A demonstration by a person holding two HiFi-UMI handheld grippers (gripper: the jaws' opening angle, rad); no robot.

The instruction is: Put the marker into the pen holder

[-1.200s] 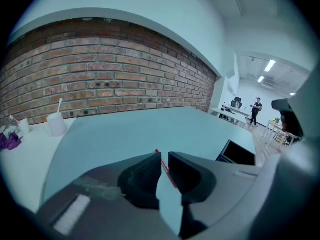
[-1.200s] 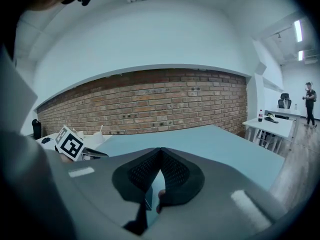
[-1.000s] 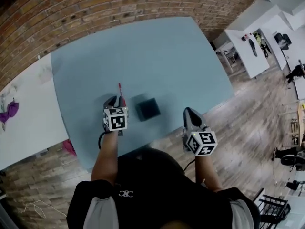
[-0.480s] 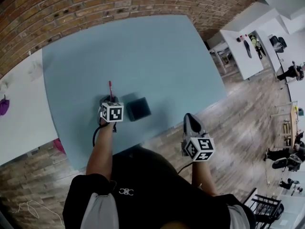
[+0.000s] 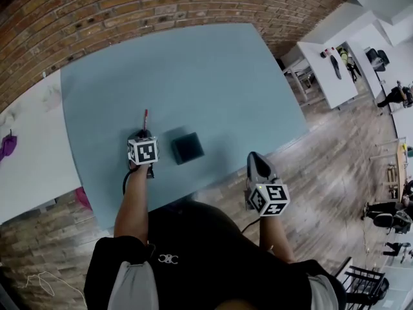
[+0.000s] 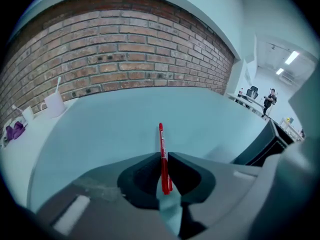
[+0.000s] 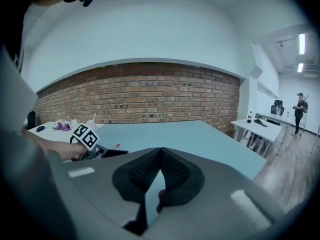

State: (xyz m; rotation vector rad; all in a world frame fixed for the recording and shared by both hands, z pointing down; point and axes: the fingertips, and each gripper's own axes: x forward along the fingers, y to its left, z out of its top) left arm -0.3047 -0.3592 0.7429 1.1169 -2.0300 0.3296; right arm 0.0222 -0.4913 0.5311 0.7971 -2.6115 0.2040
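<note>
Two fingers (image 6: 142, 174) of our left gripper (image 6: 163, 156) have just been closing, and they are now pinching the red marker (image 6: 161, 139) between their tips, near its rear end. Most of the marker's length is sticking out ahead of the grip. Its long axis is running straight along the line the gripper is pointing, away from us and toward the brick wall (image 6: 125, 59). It is lying low against the blue tabletop (image 5: 213, 76). We cannot tell whether its far tip is touching the surface.

Moving outward, the dark square pen holder (image 5: 188, 148) is standing just beside this gripper, to its right, with its opening facing up. We are judging that the coming move is turning on this: the marker is lying nearly flat and pointing past the holder, so it is needing a lift, a short carry to the right and a tilt toward upright.

Our right gripper (image 7: 160, 150) is hanging off the tabletop's near edge, well apart from the holder, its fingers resting together on nothing. Our left hand is clearly the nearer one.
</note>
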